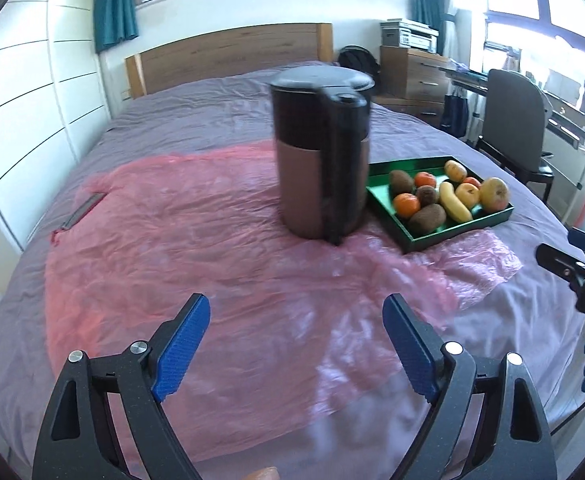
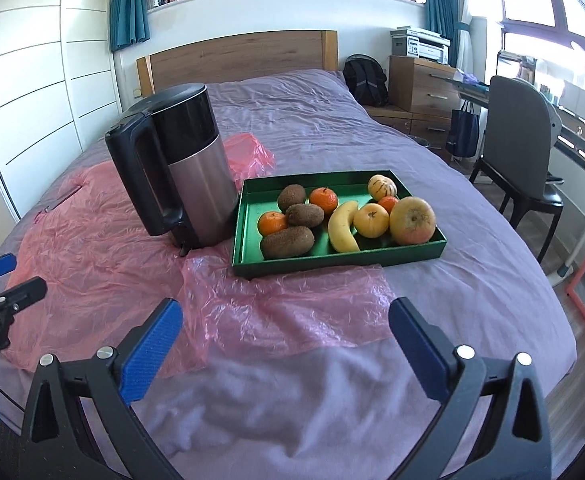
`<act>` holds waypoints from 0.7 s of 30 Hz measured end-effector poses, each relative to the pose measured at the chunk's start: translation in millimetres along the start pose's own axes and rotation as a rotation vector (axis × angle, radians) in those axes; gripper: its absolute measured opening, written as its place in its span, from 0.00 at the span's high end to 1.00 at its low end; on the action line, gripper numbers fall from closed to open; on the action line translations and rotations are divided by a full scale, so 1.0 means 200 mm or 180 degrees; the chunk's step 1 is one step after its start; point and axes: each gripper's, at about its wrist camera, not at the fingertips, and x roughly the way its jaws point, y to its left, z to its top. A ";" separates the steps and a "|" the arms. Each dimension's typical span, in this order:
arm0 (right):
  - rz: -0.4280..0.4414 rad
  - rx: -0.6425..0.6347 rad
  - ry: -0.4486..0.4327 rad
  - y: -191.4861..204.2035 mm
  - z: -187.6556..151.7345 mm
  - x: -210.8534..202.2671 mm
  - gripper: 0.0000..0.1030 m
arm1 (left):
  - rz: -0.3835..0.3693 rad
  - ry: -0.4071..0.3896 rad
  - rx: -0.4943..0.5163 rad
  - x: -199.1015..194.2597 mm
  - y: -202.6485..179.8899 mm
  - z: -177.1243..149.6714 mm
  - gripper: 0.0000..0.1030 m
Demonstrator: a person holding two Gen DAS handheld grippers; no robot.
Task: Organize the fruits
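A green tray (image 2: 248, 216) (image 1: 388, 208) on the bed holds three brown kiwis (image 2: 287, 242), oranges (image 2: 272, 223), a banana (image 2: 342, 226) (image 1: 454, 202), a yellow apple (image 2: 371, 220), a big yellow-red apple (image 2: 412, 220) (image 1: 494, 193) and a small striped fruit (image 2: 381, 187). My left gripper (image 1: 296, 312) hovers open over the pink plastic sheet (image 1: 172, 240), well short of the tray, with nothing between its blue pads. My right gripper (image 2: 286, 320) is open too, empty, in front of the tray's near edge. Each gripper shows at the edge of the other's view.
A black and steel kettle (image 2: 180, 168) (image 1: 322, 152) stands on the pink sheet just left of the tray. The purple bed (image 2: 472, 264) has a wooden headboard (image 2: 244, 56). A chair (image 2: 520, 152) and desk stand to the right, a white wardrobe (image 2: 32, 92) to the left.
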 end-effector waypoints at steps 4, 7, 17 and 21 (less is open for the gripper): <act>0.0007 0.0058 0.0005 0.01 -0.02 -0.03 0.00 | 0.0167 -0.0079 -0.0087 -0.08 0.13 -0.04 0.18; -0.0004 0.0009 -0.0029 0.04 -0.02 -0.08 0.00 | 0.0223 -0.0093 -0.0132 -0.12 0.18 -0.04 0.18; -0.0027 -0.0064 -0.0065 0.11 0.01 -0.13 0.00 | 0.0234 -0.0143 -0.0191 -0.20 0.28 -0.05 0.08; -0.0062 -0.0032 -0.0041 0.10 0.00 -0.13 0.00 | 0.0202 -0.0103 -0.0203 -0.18 0.29 -0.07 0.08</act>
